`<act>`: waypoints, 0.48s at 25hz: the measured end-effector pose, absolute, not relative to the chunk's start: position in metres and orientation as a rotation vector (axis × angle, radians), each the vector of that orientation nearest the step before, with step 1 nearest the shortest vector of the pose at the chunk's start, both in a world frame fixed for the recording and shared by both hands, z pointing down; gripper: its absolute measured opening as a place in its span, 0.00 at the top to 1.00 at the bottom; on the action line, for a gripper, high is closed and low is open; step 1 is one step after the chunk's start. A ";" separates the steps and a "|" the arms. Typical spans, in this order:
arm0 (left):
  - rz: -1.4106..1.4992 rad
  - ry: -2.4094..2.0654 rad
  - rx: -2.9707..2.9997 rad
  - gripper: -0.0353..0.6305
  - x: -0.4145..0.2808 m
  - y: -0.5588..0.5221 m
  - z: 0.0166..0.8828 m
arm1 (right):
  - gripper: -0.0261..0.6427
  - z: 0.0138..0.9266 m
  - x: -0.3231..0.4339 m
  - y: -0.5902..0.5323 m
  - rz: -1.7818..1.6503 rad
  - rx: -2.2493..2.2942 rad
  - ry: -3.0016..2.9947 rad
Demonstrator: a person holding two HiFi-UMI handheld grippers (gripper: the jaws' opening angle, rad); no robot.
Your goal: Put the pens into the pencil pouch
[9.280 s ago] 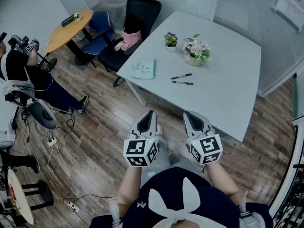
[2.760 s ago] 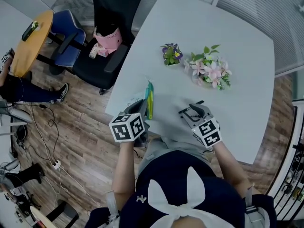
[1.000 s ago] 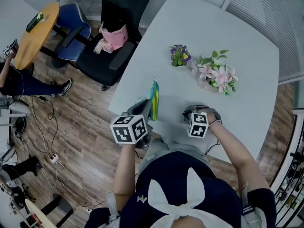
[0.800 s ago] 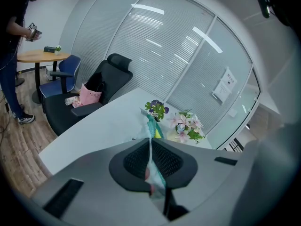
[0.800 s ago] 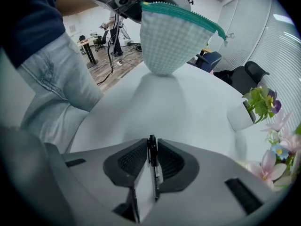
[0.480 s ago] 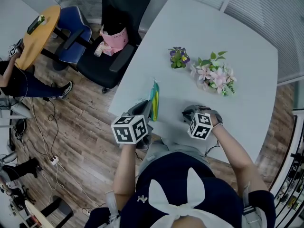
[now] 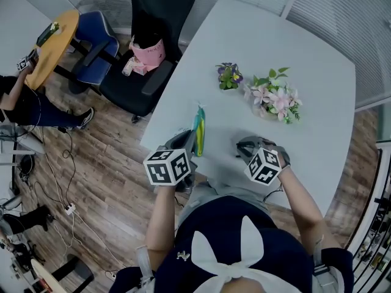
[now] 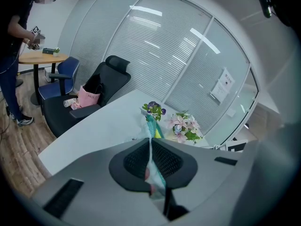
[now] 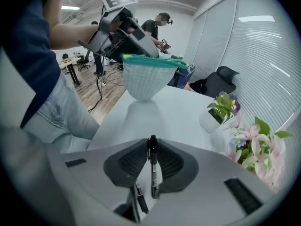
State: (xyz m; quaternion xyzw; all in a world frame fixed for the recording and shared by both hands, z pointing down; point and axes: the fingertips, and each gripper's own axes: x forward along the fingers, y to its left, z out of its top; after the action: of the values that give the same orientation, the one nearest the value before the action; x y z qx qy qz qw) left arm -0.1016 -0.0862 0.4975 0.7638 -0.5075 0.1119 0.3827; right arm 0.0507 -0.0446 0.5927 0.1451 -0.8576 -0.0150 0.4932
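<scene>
Head view: pencil pouch (image 7: 198, 122) held upright over near edge of table (image 7: 305, 72) by left gripper (image 7: 190, 138); right gripper (image 7: 247, 145) near it. Left gripper view: jaws closed on pouch rim. Right gripper view: jaws, just closing, clamped on two black pens (image 9: 152, 166); pouch mouth open ahead.

Office meeting room: a large white table (image 7: 299, 47) fills the head view from twelve to three o'clock. A black high-backed swivel chair (image 7: 153, 11) stands at eleven o'clock, and a blue chair (image 7: 98, 38) sits beside a small round wooden table (image 7: 52, 44) at ten o'clock. Glass partition walls with slatted blinds (image 8: 155, 46) enclose it, over a wood-plank floor (image 7: 104, 176).
</scene>
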 end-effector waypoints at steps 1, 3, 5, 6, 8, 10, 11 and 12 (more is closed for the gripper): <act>0.284 -1.294 1.948 0.90 -0.101 -0.086 0.497 | 0.86 0.589 0.051 -0.045 -0.028 0.368 -2.089; 0.283 -1.293 1.948 0.90 -0.101 -0.086 0.498 | 0.86 0.583 0.052 -0.045 -0.004 0.401 -2.104; 0.282 -1.292 1.947 0.90 -0.100 -0.085 0.498 | 0.86 0.579 0.054 -0.044 0.031 0.432 -2.119; 0.281 -1.290 1.947 0.90 -0.099 -0.085 0.499 | 0.86 0.577 0.054 -0.044 0.050 0.448 -2.127; 0.279 -1.287 1.948 0.90 -0.099 -0.084 0.499 | 0.86 0.572 0.055 -0.044 0.084 0.488 -2.145; 0.278 -1.284 1.948 0.90 -0.099 -0.084 0.499 | 0.86 0.564 0.056 -0.045 0.112 0.539 -2.170; 0.279 -1.283 1.948 0.90 -0.099 -0.083 0.498 | 0.86 0.559 0.056 -0.046 0.125 0.569 -2.187; 0.278 -1.282 1.948 0.90 -0.099 -0.083 0.498 | 0.86 0.554 0.056 -0.048 0.139 0.603 -2.206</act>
State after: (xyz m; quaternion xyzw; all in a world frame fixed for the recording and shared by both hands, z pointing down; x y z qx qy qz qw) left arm -0.0993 -0.0828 0.4978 0.7652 -0.5035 0.1094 0.3861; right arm 0.0559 -0.0477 0.5542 0.2396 -0.8770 0.0554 0.4127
